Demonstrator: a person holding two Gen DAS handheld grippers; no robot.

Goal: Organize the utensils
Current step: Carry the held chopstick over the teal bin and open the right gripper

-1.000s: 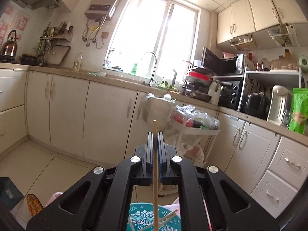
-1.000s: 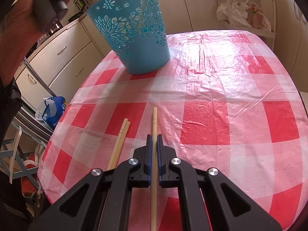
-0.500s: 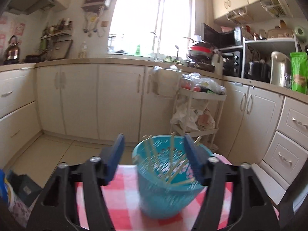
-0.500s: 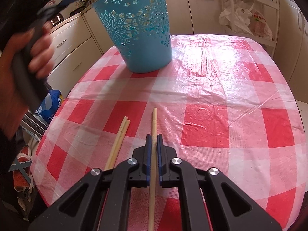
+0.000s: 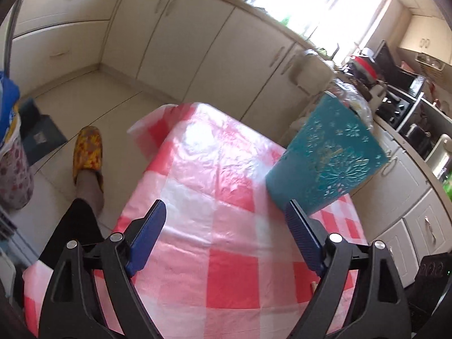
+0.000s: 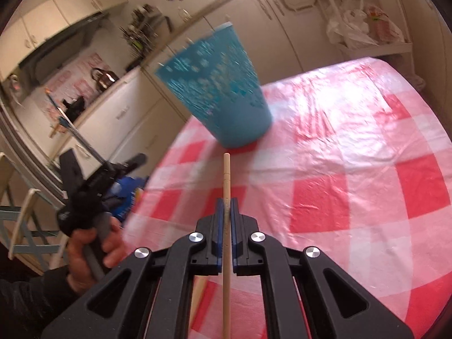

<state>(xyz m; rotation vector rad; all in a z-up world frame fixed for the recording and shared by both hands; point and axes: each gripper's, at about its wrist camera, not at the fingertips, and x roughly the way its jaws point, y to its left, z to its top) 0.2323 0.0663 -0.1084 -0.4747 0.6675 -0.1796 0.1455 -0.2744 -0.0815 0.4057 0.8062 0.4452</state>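
A blue cut-out basket [image 6: 217, 90] stands on the red-and-white checked table [image 6: 353, 147]; several chopstick tips stick out over its rim. It also shows in the left wrist view [image 5: 325, 158]. My right gripper [image 6: 226, 206] is shut on a wooden chopstick [image 6: 226, 175] and holds it above the table, pointing at the basket. Another chopstick [image 6: 199, 291] lies on the table under the right gripper. My left gripper [image 5: 226, 220] is open and empty above the table's left part; it also shows at the left in the right wrist view [image 6: 84, 186].
Cream kitchen cabinets [image 5: 175, 28] run along the walls. A white trolley with bags [image 6: 364, 28] stands beyond the table. A foot in a yellow slipper [image 5: 87, 152] and a blue bag [image 6: 127, 192] are on the floor to the left.
My left gripper dropped its chopstick into the basket, opened, and swung down to the left of the table. My right gripper lifted its chopstick off the table toward the basket.
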